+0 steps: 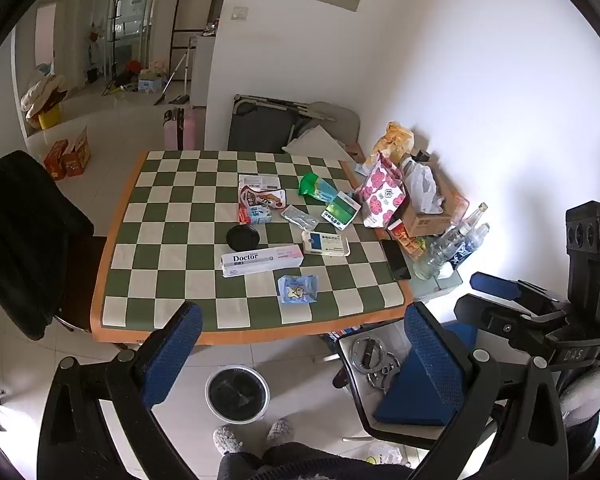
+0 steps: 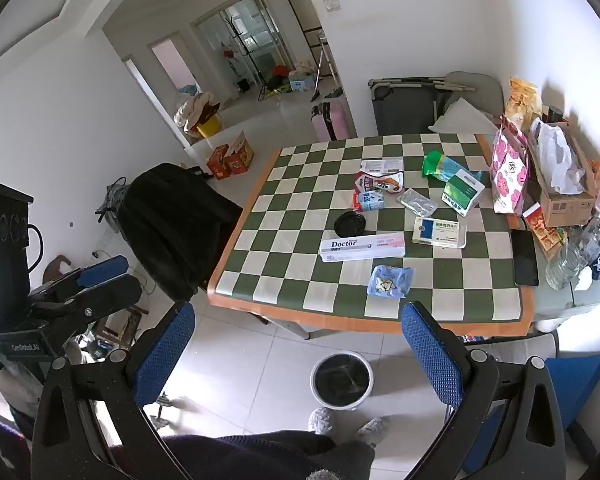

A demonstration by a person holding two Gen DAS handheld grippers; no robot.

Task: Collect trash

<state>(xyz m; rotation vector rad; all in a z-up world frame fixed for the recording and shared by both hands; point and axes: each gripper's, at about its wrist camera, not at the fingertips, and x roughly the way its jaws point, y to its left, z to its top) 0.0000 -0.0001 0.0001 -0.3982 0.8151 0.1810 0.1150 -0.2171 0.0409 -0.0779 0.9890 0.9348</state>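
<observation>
Each handheld gripper is a black plastic frame with silver screws at its pivots and two fingers faced in blue textured padding: the left gripper (image 1: 300, 356) and the right gripper (image 2: 296, 354). White lettering marks each body, too small to read surely. The person wears dark knitted trousers (image 1: 296, 464) and grey fuzzy slippers (image 1: 256, 436).
</observation>
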